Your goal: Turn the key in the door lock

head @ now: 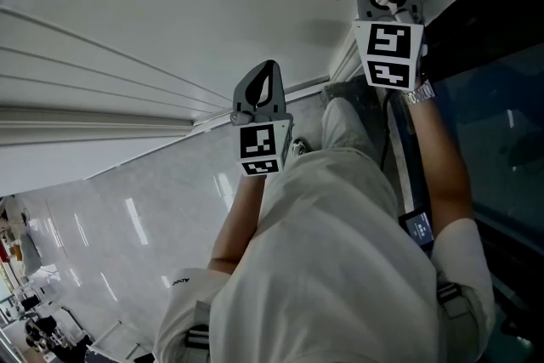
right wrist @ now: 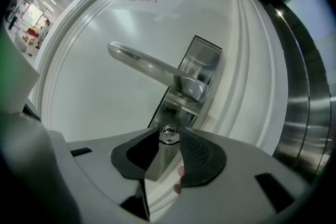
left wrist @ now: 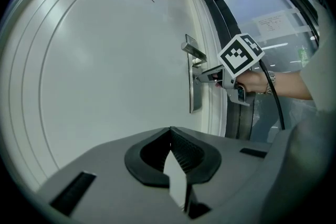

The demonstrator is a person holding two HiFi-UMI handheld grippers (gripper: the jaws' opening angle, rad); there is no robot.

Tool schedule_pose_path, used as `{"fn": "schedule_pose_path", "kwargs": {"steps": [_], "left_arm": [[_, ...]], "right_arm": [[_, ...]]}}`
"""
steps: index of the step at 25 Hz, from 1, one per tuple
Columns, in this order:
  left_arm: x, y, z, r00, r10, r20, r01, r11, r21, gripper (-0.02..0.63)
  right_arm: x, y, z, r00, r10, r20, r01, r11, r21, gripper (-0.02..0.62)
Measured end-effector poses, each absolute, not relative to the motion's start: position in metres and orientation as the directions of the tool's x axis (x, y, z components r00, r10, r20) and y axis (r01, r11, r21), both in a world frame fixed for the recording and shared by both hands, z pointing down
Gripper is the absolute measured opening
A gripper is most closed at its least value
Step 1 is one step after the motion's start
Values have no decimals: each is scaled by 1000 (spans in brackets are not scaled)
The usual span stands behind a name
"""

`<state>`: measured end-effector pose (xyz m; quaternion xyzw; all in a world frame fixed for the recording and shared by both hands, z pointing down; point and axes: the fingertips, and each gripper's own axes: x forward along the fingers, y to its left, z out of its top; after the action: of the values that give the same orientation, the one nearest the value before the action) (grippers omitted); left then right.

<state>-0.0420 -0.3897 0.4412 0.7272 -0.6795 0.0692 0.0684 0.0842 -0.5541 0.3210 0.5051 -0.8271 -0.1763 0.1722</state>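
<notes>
Pinching the key (right wrist: pixel 168 135) in the right gripper (right wrist: pixel 169 140), just under the handle (right wrist: pixel 147 64) at the door's (right wrist: pixel 94 107) right edge; holding the left gripper (left wrist: pixel 170 136) pressed together, empty, off the door. Could slip off or bend the key if twisted off-axis or gripped lightly. Cannot make out keyhole or blade behind the jaws.

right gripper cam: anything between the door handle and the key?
Only the bare metal lock plate. The right gripper view shows the key just below the handle, pinched by the right gripper.
</notes>
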Motion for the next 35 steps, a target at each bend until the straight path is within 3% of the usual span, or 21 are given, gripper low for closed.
{"fn": "schedule_pose_path", "kwargs": {"steps": [3,9,15,20,35], "left_arm": [[-46,-390,440,59,-979,194,-998,-60,3,8],[-64,-380,447,17,-978,206,-1000,-17,2,8],[-78,-371,454,-29,-975,221,-1000,30,2,8],[-82,-360,463,-37,-972,231,-999,37,-3,8],[-99,-316,496,-116,-961,252,-992,125,20,8]], "right_arm": [[83,-555,322,-413,-908,65,-775,388,499,114],[88,-542,334,-417,-908,31,-836,397,377,121],[77,-513,360,-544,-837,64,-816,545,191,118],[55,-473,380,-638,-769,49,-765,639,78,31],[5,-387,480,-789,-575,217,-601,796,-78,5]]}}
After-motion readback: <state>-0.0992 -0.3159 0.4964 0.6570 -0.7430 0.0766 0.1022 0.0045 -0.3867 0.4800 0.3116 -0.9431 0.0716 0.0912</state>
